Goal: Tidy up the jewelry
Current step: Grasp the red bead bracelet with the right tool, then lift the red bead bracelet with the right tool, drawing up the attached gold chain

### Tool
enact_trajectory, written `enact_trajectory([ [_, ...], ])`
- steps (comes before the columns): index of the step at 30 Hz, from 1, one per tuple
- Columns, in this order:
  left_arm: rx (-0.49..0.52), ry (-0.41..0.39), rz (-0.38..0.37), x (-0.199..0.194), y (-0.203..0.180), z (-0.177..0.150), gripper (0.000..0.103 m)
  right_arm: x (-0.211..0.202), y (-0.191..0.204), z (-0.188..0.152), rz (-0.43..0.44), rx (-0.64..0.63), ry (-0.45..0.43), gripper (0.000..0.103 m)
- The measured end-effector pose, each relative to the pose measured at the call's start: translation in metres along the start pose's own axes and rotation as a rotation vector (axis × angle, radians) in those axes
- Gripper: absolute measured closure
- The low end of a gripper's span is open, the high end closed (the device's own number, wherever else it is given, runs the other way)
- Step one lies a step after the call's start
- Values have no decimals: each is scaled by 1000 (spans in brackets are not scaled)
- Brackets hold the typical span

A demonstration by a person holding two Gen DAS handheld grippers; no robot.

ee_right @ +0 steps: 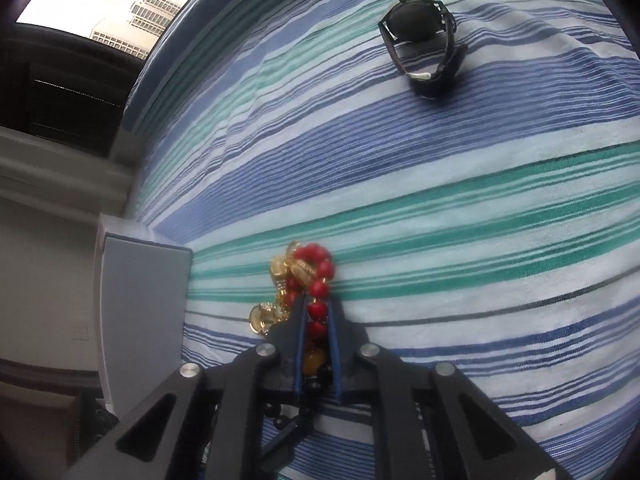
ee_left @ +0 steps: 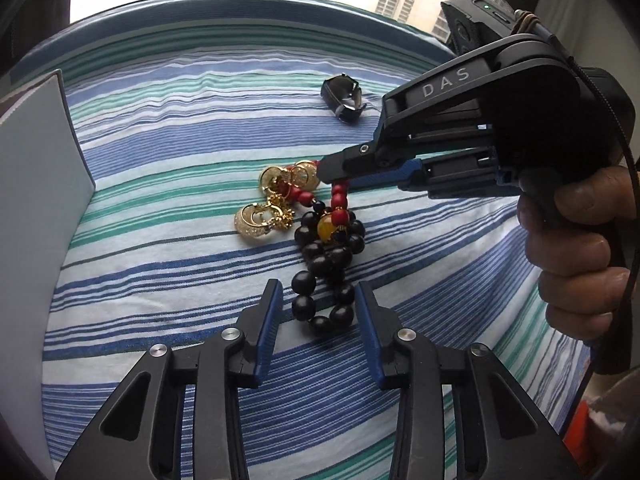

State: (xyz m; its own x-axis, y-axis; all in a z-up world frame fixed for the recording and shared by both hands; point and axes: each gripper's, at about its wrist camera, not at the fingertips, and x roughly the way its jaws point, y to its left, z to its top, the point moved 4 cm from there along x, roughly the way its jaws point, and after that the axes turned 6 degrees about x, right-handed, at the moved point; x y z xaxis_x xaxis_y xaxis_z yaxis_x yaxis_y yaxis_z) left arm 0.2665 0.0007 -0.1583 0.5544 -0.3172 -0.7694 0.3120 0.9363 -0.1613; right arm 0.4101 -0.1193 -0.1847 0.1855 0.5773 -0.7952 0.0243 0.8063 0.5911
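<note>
A bead bracelet lies on the striped cloth (ee_left: 160, 128): black beads (ee_left: 328, 260), an amber bead (ee_left: 328, 227) and a red bead strand (ee_left: 339, 196). Gold earrings (ee_left: 256, 220) are tangled beside it on the left. My right gripper (ee_left: 326, 172) comes in from the right and is shut on the red bead strand (ee_right: 318, 314); the amber bead (ee_right: 314, 360) shows further back between its fingers. My left gripper (ee_left: 318, 284) straddles the lower black beads (ee_left: 320, 322). A thin gap shows beside its pads, so it is open.
A dark wristwatch (ee_left: 344, 98) (ee_right: 420, 28) lies apart toward the far side of the cloth. A white panel (ee_left: 36, 200) (ee_right: 144, 304) stands along the left edge. A person's hand (ee_left: 576, 248) holds the right gripper's handle. Windows with tall buildings lie beyond.
</note>
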Motion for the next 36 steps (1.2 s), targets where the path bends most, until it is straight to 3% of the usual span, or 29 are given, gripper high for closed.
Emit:
enact_trajectory([
  [4, -16, 7, 10, 2, -2, 5, 66, -28, 9, 1, 102, -41, -74, 92],
  [8, 6, 23, 47, 8, -8, 9, 66, -66, 23, 2, 147, -112, -152, 92],
  [11, 22, 35, 59, 12, -13, 11, 73, -95, 27, 1, 174, -136, -210, 92],
  [14, 18, 35, 46, 8, -20, 11, 88, -118, 30, 0, 194, -157, -264, 92],
  [20, -5, 23, 11, -14, -15, 3, 93, -153, 26, -11, 205, -201, -319, 92],
  [25, -20, 13, -14, -36, -19, -8, 94, -151, -1, -21, 126, -208, -250, 92],
  [32, -47, 7, -26, -57, -23, -26, 93, -131, -86, -37, -44, -132, -193, 92],
  [36, -69, 7, -25, -58, -24, -30, 94, -129, -118, -43, -68, -78, -188, 92],
])
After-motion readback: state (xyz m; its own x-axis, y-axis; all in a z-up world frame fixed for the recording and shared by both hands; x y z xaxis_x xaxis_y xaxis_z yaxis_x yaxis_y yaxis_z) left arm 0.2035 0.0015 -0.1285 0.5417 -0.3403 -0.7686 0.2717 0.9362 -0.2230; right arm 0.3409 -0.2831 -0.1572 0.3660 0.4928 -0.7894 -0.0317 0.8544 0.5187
